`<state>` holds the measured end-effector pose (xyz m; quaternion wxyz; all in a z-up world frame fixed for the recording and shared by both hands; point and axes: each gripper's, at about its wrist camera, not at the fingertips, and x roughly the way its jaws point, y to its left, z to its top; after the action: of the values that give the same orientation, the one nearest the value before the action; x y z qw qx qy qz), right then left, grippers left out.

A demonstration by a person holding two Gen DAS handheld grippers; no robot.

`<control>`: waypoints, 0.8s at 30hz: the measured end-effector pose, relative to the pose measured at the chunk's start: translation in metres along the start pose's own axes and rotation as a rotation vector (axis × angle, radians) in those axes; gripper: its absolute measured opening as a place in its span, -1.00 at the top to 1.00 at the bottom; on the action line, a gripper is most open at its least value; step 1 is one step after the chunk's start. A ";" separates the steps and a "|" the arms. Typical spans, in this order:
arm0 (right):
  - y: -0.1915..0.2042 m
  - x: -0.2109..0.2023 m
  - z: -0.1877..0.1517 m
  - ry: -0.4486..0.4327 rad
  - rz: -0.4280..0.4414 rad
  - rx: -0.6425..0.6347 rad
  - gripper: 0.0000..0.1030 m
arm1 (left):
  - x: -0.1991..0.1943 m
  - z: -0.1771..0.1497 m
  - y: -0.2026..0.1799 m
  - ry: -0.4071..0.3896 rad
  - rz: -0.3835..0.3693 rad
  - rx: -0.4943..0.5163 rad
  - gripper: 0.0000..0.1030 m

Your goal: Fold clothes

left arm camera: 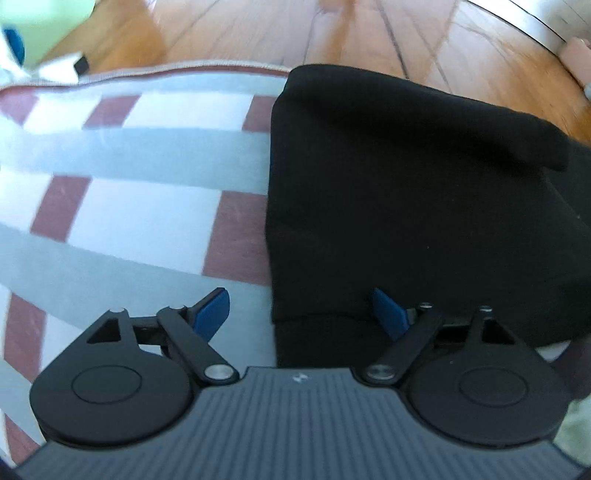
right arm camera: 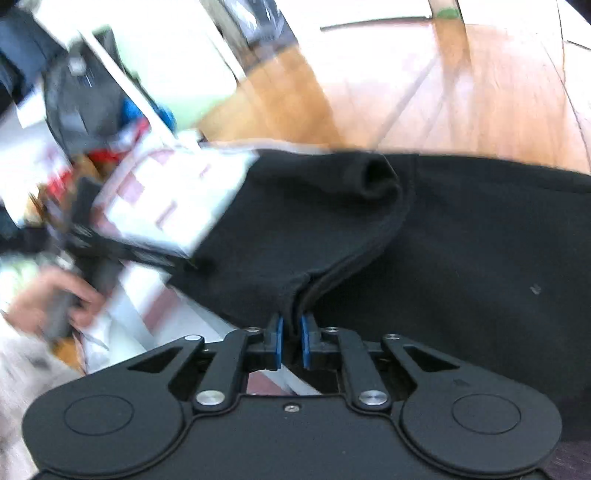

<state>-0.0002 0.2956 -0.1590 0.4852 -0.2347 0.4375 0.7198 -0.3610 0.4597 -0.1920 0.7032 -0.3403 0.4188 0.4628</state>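
Observation:
A black garment (left arm camera: pixel 406 206) lies partly folded on a checked cloth (left arm camera: pixel 129 166) of white, grey and dark red. My left gripper (left arm camera: pixel 301 314) is open, its blue pads (left arm camera: pixel 212 312) straddling the garment's near left corner without closing on it. In the right wrist view my right gripper (right arm camera: pixel 291 341) is shut on a pinched edge of the black garment (right arm camera: pixel 461 251), lifting a fold whose sleeve cuff (right arm camera: pixel 373 177) curls above. That view is blurred by motion.
Wooden floor (left arm camera: pixel 332 33) lies beyond the checked cloth's far edge. In the right wrist view a person's hand (right arm camera: pixel 48 299) grips the other gripper's handle at the left, with cluttered boxes and bags (right arm camera: pixel 92 110) behind it.

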 end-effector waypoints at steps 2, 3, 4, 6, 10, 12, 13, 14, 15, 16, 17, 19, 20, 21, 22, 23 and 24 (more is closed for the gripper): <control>-0.010 0.015 -0.015 0.152 -0.011 0.002 0.83 | -0.002 -0.004 0.011 0.012 -0.020 -0.043 -0.66; -0.011 0.017 -0.023 0.175 -0.016 0.005 0.83 | -0.005 -0.004 0.015 0.009 -0.026 -0.058 -0.67; -0.013 0.017 -0.029 0.188 -0.022 0.007 0.82 | -0.009 -0.003 0.019 -0.003 -0.028 -0.068 -0.66; -0.015 0.008 -0.035 0.135 -0.033 0.006 0.74 | -0.016 0.000 0.026 -0.028 -0.032 -0.087 -0.54; -0.005 -0.011 -0.011 -0.019 -0.004 -0.002 0.51 | -0.030 0.014 0.025 -0.137 -0.065 -0.112 -0.45; -0.001 -0.024 0.008 -0.117 -0.008 -0.042 0.08 | -0.028 0.024 0.020 -0.166 -0.110 -0.141 -0.45; -0.001 -0.022 0.017 -0.144 -0.042 -0.077 -0.26 | -0.027 0.029 0.018 -0.181 -0.133 -0.156 -0.45; -0.001 -0.019 0.026 -0.171 -0.076 -0.112 -0.40 | -0.026 0.035 0.016 -0.195 -0.155 -0.171 -0.45; -0.002 -0.016 0.034 -0.193 -0.105 -0.139 -0.40 | -0.025 0.040 0.013 -0.210 -0.178 -0.185 -0.45; -0.008 -0.009 0.039 -0.194 -0.114 -0.131 -0.40 | -0.024 0.045 0.011 -0.224 -0.201 -0.200 -0.45; -0.014 -0.001 0.044 -0.195 -0.123 -0.123 -0.40 | -0.022 0.050 0.008 -0.239 -0.223 -0.215 -0.45; -0.025 0.013 0.054 -0.197 -0.142 -0.108 -0.40 | -0.008 0.062 0.002 -0.218 -0.212 -0.198 -0.45; -0.031 0.020 0.059 -0.198 -0.152 -0.100 -0.40 | 0.002 0.069 -0.002 -0.201 -0.198 -0.183 -0.45; -0.037 0.027 0.064 -0.199 -0.161 -0.092 -0.40 | 0.011 0.075 -0.006 -0.183 -0.184 -0.168 -0.45; -0.042 0.034 0.070 -0.199 -0.170 -0.084 -0.39 | 0.019 0.082 -0.007 -0.164 -0.176 -0.166 -0.45; -0.048 0.041 0.075 -0.200 -0.180 -0.076 -0.33 | 0.028 0.090 -0.007 -0.148 -0.173 -0.174 -0.45; -0.054 0.048 0.080 -0.201 -0.189 -0.069 -0.17 | 0.035 0.100 -0.008 -0.141 -0.166 -0.173 -0.45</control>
<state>0.0351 0.3958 -0.1772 0.5839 -0.2179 0.3377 0.7054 -0.3186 0.5561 -0.1814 0.7348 -0.4000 0.2972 0.4602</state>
